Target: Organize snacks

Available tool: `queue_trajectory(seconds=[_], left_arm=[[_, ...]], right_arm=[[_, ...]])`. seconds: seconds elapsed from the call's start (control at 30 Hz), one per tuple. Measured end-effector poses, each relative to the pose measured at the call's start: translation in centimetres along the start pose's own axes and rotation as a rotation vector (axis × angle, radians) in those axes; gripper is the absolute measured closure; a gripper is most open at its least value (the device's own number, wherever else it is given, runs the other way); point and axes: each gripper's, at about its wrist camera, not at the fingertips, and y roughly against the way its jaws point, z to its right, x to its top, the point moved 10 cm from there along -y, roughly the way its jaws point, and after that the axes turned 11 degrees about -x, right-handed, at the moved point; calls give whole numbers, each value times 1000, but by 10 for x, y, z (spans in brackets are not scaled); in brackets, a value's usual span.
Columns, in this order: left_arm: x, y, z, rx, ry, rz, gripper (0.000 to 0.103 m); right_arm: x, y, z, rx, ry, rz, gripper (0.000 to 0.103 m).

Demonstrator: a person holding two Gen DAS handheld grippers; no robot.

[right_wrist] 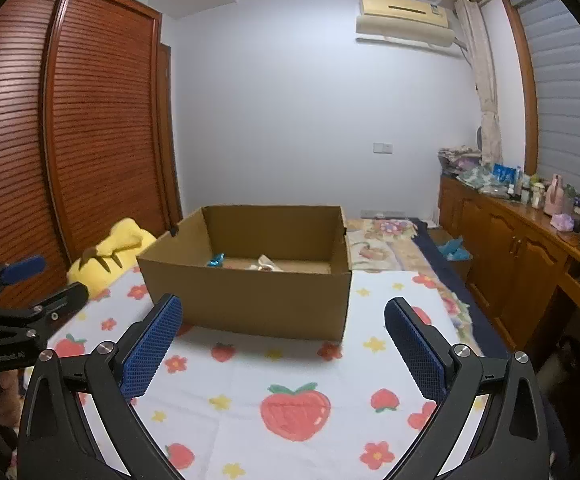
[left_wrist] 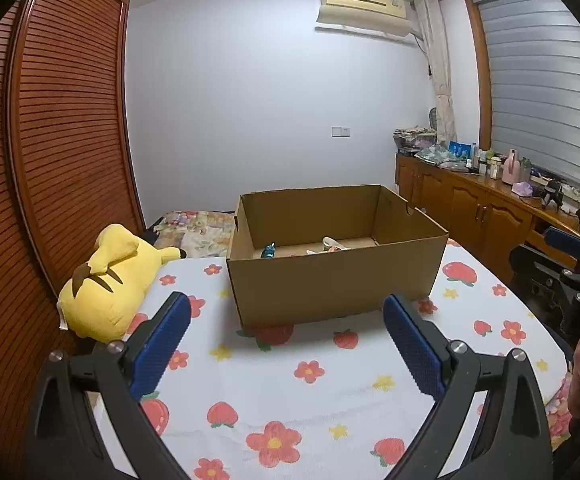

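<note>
Both tongs hang wide apart over a bed spread with a white cloth (left_wrist: 309,400) printed in strawberries and flowers. The left tongs (left_wrist: 286,320) grip nothing, their blue pads (left_wrist: 162,340) splayed to either side of the view, bare cloth between them. The right tongs (right_wrist: 284,320) stand just as wide, likewise empty.

Ahead of both sits an open cardboard box (left_wrist: 329,280) on the cloth, well beyond the fingertips. Inside it, on the floor of the box, lie a blue-wrapped snack (left_wrist: 268,250) toward the left and a pale packet (left_wrist: 331,245) near the middle; what else the box holds is hidden by its near wall.

A yellow plush toy (left_wrist: 106,280) lies on the bed to the left of the box, against a slatted wooden wardrobe (left_wrist: 50,140). Along the right wall runs a wooden sideboard (left_wrist: 469,204) crowded with bottles and oddments, under a window with a drawn blind. An air conditioner (left_wrist: 363,6) hangs high on the far wall.
</note>
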Motion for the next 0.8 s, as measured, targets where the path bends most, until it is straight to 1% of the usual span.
queue_trajectory(seconds=[0.1,0.8], left_arm=[[0,1,-2,9,-1,1,5],[-4,2,-2,6,2,-6,5]], right_arm=[[-2,0,2,-2,-5,-3,0],[-8,2,4,-15,0,-10,0]])
